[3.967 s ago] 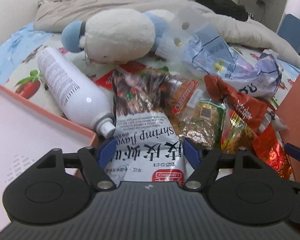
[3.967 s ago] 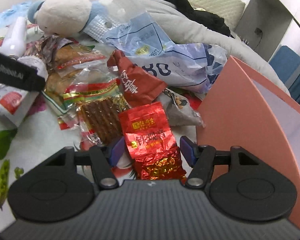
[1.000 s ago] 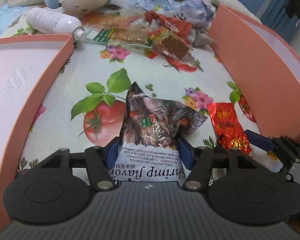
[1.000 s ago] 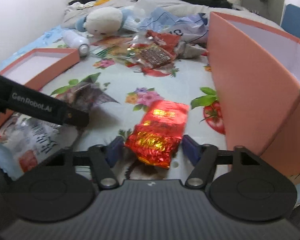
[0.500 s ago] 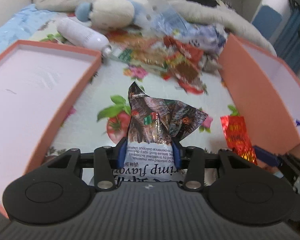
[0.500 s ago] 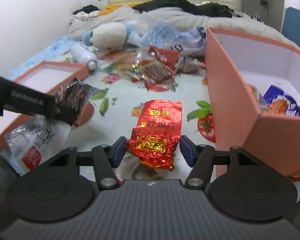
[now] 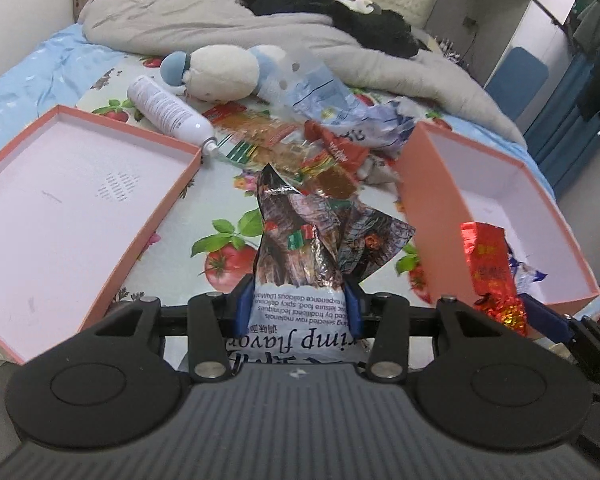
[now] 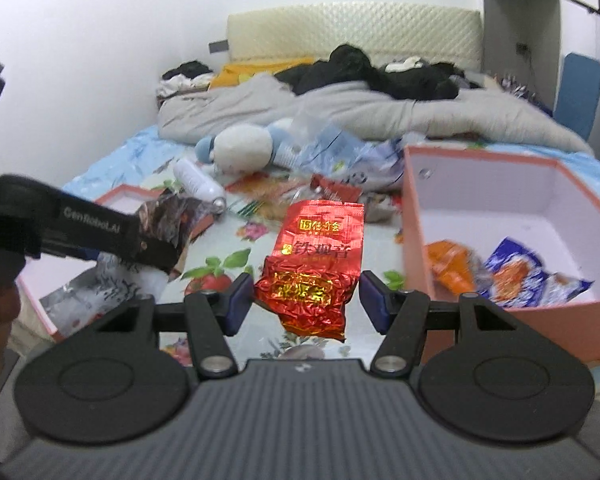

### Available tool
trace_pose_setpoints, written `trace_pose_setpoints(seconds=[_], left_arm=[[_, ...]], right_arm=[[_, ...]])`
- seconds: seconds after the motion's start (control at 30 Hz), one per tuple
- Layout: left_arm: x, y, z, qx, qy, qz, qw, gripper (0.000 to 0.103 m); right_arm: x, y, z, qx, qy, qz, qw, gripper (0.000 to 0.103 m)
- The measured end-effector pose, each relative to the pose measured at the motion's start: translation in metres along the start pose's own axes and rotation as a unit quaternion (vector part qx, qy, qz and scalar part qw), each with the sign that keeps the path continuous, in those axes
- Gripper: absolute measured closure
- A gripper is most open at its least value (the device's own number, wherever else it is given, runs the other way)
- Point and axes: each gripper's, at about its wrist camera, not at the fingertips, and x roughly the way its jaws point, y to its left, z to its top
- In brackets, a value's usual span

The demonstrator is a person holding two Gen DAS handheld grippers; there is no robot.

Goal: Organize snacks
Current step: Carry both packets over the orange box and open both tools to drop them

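Shrimp bag (image 7: 300, 256) pinched in left gripper (image 7: 296, 311), lifted over bed

Left wrist view: raised above the bed, angled down and forward toward the headboard, shallow lid (image 7: 80, 184) at left, deep box (image 7: 431, 184) at right. Right wrist view: higher, more level, deep box (image 8: 415, 216) close at right. Shared: plush toy (image 7: 220, 72) (image 8: 240, 148), snack pile, both boxes.
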Motion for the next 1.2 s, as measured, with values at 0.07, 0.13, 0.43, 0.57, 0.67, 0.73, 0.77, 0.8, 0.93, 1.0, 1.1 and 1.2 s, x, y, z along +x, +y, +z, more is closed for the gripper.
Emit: trace_pose_setpoints(seconds=[0.07, 0.13, 0.43, 0.57, 0.67, 0.73, 0.77, 0.8, 0.93, 1.0, 1.1, 1.2], left_arm=[[-0.008, -0.007, -0.001, -0.002, -0.001, -0.012, 0.9999, 0.053], [-0.015, -0.018, -0.002, 0.005, -0.005, -0.022, 0.9997, 0.053], [-0.010, -0.075, 0.002, 0.037, -0.003, -0.082, 0.9959, 0.053], [0.009, -0.104, 0.017, 0.057, -0.001, -0.106, 0.9928, 0.053], [0.022, -0.127, 0.032, 0.069, 0.001, -0.124, 0.9899, 0.053], [0.032, -0.143, 0.041, 0.080, 0.001, -0.131, 0.9881, 0.053], [0.037, -0.150, 0.046, 0.086, 0.001, -0.135, 0.9871, 0.053], [0.042, -0.158, 0.052, 0.091, 0.002, -0.137, 0.9864, 0.053], [0.071, -0.184, 0.071, 0.102, 0.015, -0.145, 0.9841, 0.053], [0.089, -0.194, 0.081, 0.110, 0.021, -0.148, 0.9826, 0.053], [0.117, -0.210, 0.094, 0.116, 0.030, -0.150, 0.9814, 0.053], [0.146, -0.227, 0.103, 0.127, 0.043, -0.152, 0.9793, 0.053]], right_arm=[[-0.011, -0.005, 0.002, 0.006, -0.004, -0.006, 1.000, 0.042], [-0.021, -0.010, 0.002, 0.009, -0.006, -0.012, 1.000, 0.042], [-0.047, -0.041, 0.002, 0.018, -0.010, -0.050, 0.999, 0.042], [-0.042, -0.066, 0.008, 0.031, -0.014, -0.074, 0.997, 0.042], [-0.032, -0.087, 0.014, 0.038, -0.016, -0.095, 0.995, 0.042], [-0.025, -0.101, 0.018, 0.045, -0.016, -0.106, 0.993, 0.042], [-0.021, -0.108, 0.019, 0.048, -0.015, -0.109, 0.993, 0.042], [-0.016, -0.115, 0.022, 0.052, -0.013, -0.114, 0.992, 0.042], [0.000, -0.141, 0.029, 0.063, -0.004, -0.126, 0.990, 0.042], [0.011, -0.155, 0.031, 0.070, 0.003, -0.128, 0.989, 0.042], [0.029, -0.173, 0.034, 0.073, 0.011, -0.130, 0.989, 0.042], [0.047, -0.188, 0.036, 0.076, 0.019, -0.133, 0.988, 0.042]])
